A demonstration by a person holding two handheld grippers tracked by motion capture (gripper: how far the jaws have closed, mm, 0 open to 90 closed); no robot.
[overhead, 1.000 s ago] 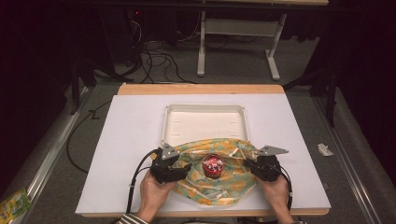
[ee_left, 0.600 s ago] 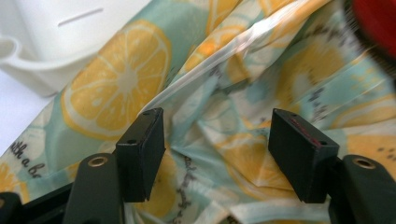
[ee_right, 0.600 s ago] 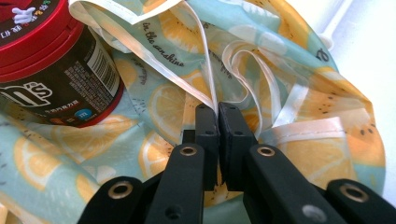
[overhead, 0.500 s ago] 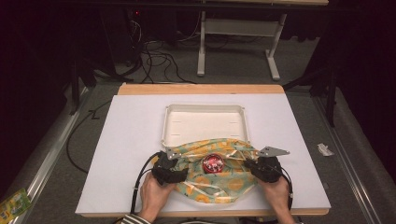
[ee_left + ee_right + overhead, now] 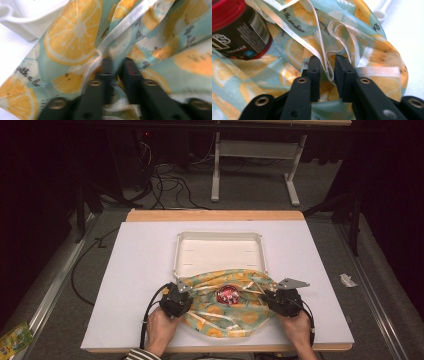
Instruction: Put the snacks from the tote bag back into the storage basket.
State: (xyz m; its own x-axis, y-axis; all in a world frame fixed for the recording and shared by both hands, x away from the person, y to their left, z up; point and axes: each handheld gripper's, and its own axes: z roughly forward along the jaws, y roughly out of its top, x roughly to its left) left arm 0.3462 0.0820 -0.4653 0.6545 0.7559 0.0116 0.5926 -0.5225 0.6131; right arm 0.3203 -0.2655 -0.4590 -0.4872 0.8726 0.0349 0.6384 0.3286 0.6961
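Left gripper (image 5: 184,289): being clenched on the lemon-print plastic bag (image 5: 235,312).
Right gripper (image 5: 266,295): being loosened around the bag's white strap (image 5: 325,63).
Progress: red-lidded jar (image 5: 229,294) bagged; closing is pending.

One camera overlooks the table (image 5: 140,270); two ride close, sharing the bag (image 5: 235,312).

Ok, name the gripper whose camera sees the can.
The right gripper: fingers just opening round a white strap, can upper left. The left gripper's just closed onto bag fabric.
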